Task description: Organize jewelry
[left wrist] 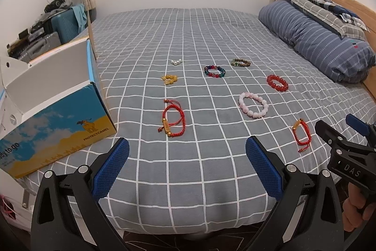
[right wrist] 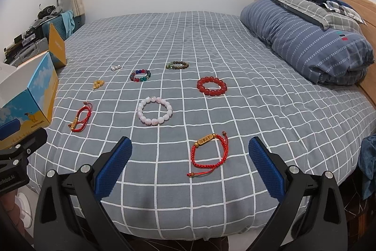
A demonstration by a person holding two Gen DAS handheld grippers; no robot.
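Setting: a bed under a grey checked sheet, eight bracelets laid out across it, seen from the foot edge.
Left gripper: held over the near edge of the bed, blue-padded fingers spread wide, nothing between them.
Right gripper: held alongside over the same edge, fingers likewise spread wide and holding nothing; in the left view its black body shows at 4 o'clock.
Red cord bracelet, left: flat on the sheet at 12 o'clock from the left gripper, gold tube bead at its lower left, just right of the box.
Red cord bracelet, right: at 12 o'clock from the right gripper, just beyond its fingertips, gold bead on top, loose cord end trailing to 7 o'clock.
Pink bead bracelet: open ring near mid-bed, between the two cord bracelets and farther up.
Red bead bracelet: at 2 o'clock from the pink one, apart from it.
Multicolour bead bracelet: at 11 o'clock from the pink one.
Green-brown bead bracelet: farthest up the bed, at 2 o'clock from the multicolour one.
Yellow bead bracelet: bunched in a small heap, beyond the left cord bracelet.
White bead bracelet: small bunch at 12 o'clock from the yellow heap.
Box: open cardboard box with a camel print, on the bed's left edge, flaps up.
Folded quilt: blue striped, at the headboard side, at 2 o'clock.
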